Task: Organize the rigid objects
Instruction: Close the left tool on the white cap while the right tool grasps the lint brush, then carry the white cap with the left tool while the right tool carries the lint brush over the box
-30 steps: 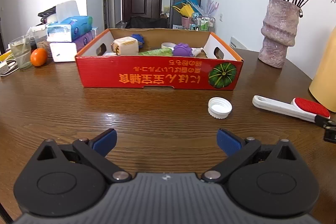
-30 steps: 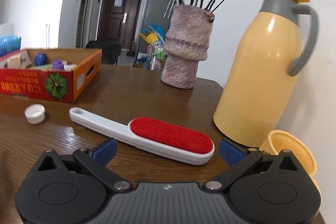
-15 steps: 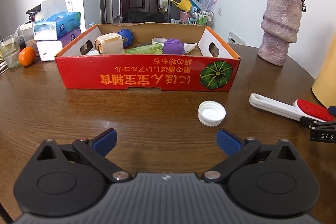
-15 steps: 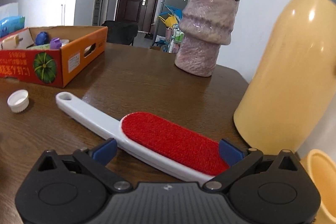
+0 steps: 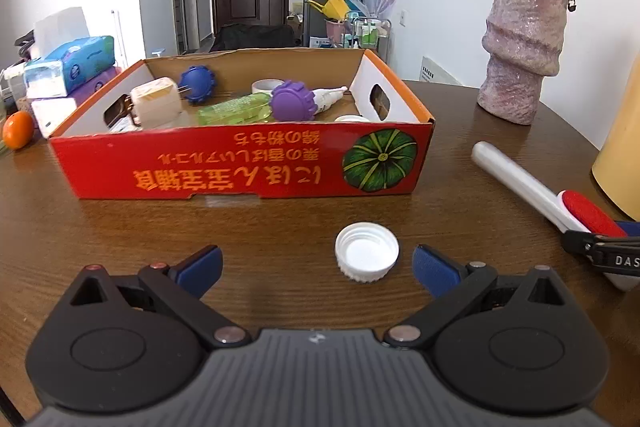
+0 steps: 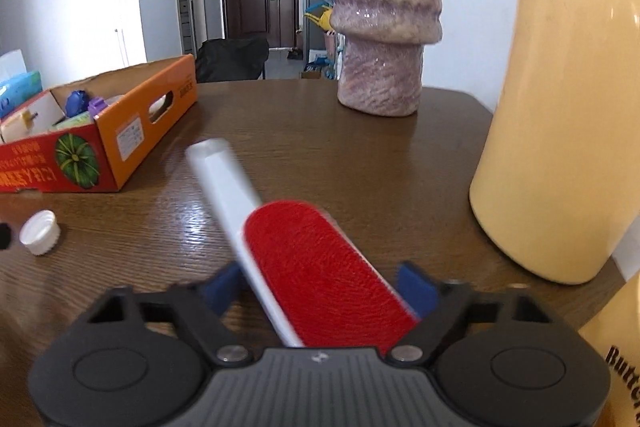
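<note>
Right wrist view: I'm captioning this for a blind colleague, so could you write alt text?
The right gripper straddles the red pad of a white-handled lint brush whose handle points away, its jaws just having been closing. A yellow thermos, a vase and a red cardboard box stand on the wooden table.

Both handheld units look the same: the left gripper (image 5: 316,263) and the right gripper (image 6: 318,285) have matte black linkage arms, blue rubbery finger pads (image 5: 434,269), round silver pivot screws, a ribbed grey body with a tiny white logo, and two big round black housings.
</note>
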Motion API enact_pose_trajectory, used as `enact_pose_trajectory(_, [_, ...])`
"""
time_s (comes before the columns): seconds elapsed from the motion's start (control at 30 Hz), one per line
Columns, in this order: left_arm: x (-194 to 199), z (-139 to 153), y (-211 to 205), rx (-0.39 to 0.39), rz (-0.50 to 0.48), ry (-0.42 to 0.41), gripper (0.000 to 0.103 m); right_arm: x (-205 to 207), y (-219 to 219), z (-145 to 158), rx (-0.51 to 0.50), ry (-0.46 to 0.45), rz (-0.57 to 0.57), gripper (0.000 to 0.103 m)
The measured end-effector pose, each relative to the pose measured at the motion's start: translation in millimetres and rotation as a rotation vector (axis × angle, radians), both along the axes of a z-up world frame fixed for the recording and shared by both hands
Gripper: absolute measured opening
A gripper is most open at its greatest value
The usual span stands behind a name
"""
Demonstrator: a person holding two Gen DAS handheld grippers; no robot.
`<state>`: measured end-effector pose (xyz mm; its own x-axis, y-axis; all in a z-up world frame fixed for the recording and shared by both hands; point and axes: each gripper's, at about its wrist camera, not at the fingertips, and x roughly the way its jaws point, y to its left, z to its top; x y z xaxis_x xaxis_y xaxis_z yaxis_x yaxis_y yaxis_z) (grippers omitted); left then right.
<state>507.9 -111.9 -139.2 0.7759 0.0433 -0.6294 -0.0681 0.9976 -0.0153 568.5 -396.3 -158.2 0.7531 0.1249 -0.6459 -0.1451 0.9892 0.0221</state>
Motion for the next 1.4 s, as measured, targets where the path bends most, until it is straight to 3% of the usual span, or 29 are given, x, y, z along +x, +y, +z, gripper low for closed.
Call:
enact_pose_trajectory(0.07, [5.3,-1.5,-2.5,0.001,-0.004,0.004,0.103,-3.7,0.6,1.4,0.011,-0.005,0.004,0.055])
enact_pose_trajectory(0.37, [21.7,-11.0,-16.0,0.033,-0.037,0.026,0.102,-19.7,20.1,0.4,0.041,-0.031,-0.009,0.055])
enact_pose_trajectory(0.47, [24.1,-13.4,-20.4,0.037,-0.053,0.031,0.096,-24.7,26.5,1.8,0.039,-0.054,-0.015,0.055])
enact_pose_trajectory(0.57, [26.2,-16.4,-22.5,0.042,-0.063,0.044,0.079,-27.3,30.8,3.7,0.041,-0.07,-0.021,0.055])
enact_pose_trajectory(0.6, [26.8,-17.5,-23.0,0.041,-0.072,0.051,0.068,-28.1,32.0,4.0,0.041,-0.074,-0.023,0.055])
enact_pose_trajectory(0.7, [27.8,-20.0,-23.9,0.042,-0.089,0.061,0.053,-30.3,32.8,4.4,0.04,-0.08,-0.028,0.055])
enact_pose_trajectory(0.73, [27.3,-19.7,-24.4,0.043,-0.097,0.058,0.043,-30.5,32.3,4.3,0.041,-0.08,-0.03,0.055])
enact_pose_trajectory(1.4, [9.7,-8.5,-14.1,0.024,-0.095,-0.002,0.041,-54.2,45.9,9.7,0.081,-0.133,-0.081,0.055])
